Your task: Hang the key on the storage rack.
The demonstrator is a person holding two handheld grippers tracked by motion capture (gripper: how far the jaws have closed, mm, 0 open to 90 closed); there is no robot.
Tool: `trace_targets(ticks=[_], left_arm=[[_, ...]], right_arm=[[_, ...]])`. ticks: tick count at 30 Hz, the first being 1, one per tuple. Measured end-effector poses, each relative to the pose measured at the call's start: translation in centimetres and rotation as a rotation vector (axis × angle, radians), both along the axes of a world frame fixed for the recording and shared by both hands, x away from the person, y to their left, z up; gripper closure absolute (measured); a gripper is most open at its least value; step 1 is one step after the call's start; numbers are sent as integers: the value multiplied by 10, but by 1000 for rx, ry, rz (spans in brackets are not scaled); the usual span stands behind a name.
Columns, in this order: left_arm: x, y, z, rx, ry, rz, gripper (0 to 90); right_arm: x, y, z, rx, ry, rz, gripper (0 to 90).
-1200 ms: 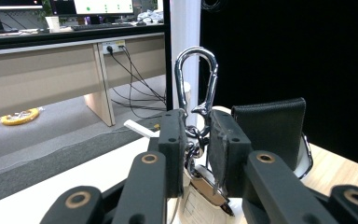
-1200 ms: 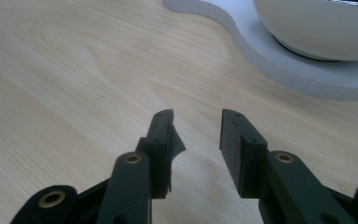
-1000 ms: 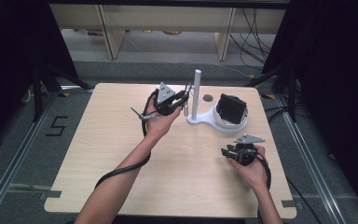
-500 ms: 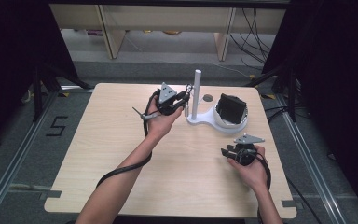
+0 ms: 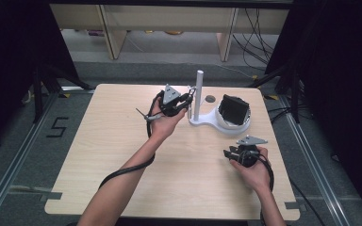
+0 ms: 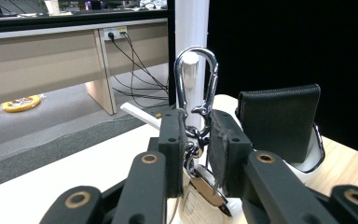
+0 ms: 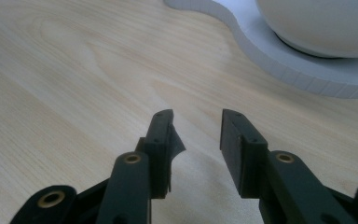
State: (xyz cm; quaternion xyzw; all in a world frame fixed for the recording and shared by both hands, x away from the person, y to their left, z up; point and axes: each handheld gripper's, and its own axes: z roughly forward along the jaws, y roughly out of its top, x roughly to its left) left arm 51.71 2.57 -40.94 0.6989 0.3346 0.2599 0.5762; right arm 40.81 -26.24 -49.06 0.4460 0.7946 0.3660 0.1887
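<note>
From the high view, the left gripper [image 5: 185, 100] is hovering raised above the tabletop [image 5: 99, 155], toward the far edge and just left of the white post [image 5: 199, 94] — but what sits between its jaws is too small to make out from up there. The left gripper view is settling it: the left gripper [image 6: 196, 140] is clamping a silver carabiner [image 6: 196, 88], the two black pads pressing its lower end from either side, the loop standing upright above them and a brass padlock [image 6: 200, 193] dangling below between the jaw arms. That same view is putting the carabiner's loop right in front of the post [image 6: 192, 46]; whether the two are touching, I can't tell.

Just beyond it a black wallet [image 6: 279, 121] is leaning upright in a white bowl [image 6: 314, 156]. The high view is showing how that fits together — post, bowl [image 5: 242, 125] and wallet [image 5: 233, 109] all sharing one white stand [image 5: 202, 123] near the middle of the far edge.

Over by the right edge, nearer the person, the right gripper [image 5: 230, 153] is lying low on the wood, hand wrapped round it. Its own view is showing the right gripper [image 7: 196, 135] with jaws parted and nothing between them — bare wood under the tips, the curved base of the stand [image 7: 279, 60] across the top.
</note>
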Motion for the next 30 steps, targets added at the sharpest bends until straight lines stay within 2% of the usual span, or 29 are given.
trace_targets(ticks=[8,9,13,23,30], left_arm=[[2,-3,-3,2,11,4,751],[3,-3,-3,3,12,5,751],[5,-4,-4,4,16,5,751],[7,-7,-5,16,18,3,747],[1,-8,-5,43,4,-10,659]], right_arm=[[0,0,0,0,0,1,653],[1,0,-1,-9,-20,10,653],[0,0,0,5,-1,4,653],[0,0,-1,6,-1,6,653],[0,0,0,3,-4,0,652]])
